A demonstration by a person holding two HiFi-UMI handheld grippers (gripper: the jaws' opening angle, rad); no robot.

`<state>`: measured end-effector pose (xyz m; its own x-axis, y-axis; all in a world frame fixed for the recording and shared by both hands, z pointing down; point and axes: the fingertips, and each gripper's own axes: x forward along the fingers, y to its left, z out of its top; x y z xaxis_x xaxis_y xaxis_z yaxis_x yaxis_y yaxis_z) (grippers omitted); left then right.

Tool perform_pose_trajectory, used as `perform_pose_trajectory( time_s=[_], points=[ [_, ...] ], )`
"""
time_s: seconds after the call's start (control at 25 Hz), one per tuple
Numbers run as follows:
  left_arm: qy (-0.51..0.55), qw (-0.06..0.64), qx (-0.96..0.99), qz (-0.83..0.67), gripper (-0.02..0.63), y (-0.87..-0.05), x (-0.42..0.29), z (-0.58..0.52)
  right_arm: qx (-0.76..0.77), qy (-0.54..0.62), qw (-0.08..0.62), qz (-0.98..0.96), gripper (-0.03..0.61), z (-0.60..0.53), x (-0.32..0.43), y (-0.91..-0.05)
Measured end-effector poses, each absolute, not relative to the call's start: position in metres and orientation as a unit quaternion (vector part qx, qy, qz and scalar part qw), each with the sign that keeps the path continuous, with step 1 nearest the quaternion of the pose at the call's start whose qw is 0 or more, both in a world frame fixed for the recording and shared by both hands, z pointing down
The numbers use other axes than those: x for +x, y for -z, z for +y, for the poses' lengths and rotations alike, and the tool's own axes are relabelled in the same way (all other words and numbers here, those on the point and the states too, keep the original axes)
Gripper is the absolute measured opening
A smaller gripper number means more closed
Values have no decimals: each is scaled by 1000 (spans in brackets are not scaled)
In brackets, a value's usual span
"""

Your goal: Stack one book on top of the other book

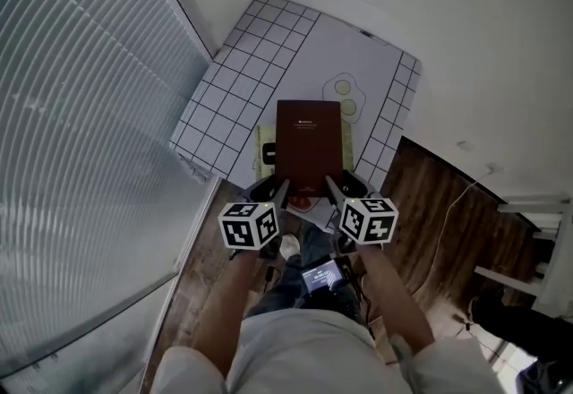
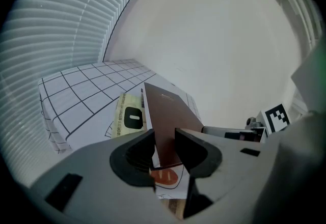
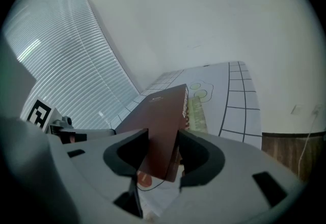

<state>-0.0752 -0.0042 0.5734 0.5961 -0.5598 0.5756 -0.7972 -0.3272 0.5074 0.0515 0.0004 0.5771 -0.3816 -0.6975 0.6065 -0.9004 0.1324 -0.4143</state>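
Note:
A dark brown book (image 1: 309, 146) is held by its near edge over the table. My left gripper (image 1: 279, 189) is shut on its near left corner, and my right gripper (image 1: 333, 186) on its near right corner. In the left gripper view the brown book (image 2: 168, 116) stands edge-on between the pads of that gripper (image 2: 164, 149). The right gripper view shows the same book (image 3: 163, 116) clamped in that gripper (image 3: 163, 154). A yellow-green book (image 1: 267, 150) lies under it on the table, mostly covered, also seen beside it (image 2: 131, 116) (image 3: 197, 116). Whether the two books touch I cannot tell.
The table carries a white cloth with a black grid (image 1: 233, 79) and drawn cartoon shapes (image 1: 345, 97). Window blinds (image 1: 72, 115) run along the left, a white wall behind. To the right there is wood floor (image 1: 448, 204) with a cable on it. A small device (image 1: 324, 276) hangs at the person's waist.

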Motion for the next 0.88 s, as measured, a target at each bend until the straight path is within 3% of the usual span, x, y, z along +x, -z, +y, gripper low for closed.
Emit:
perform_pose_trajectory(
  time_s=[0.88],
  points=[
    [-164,412,793,-417,118,-596,-76,8,527,-369,197,-740,189,6,51,-597]
  ],
)
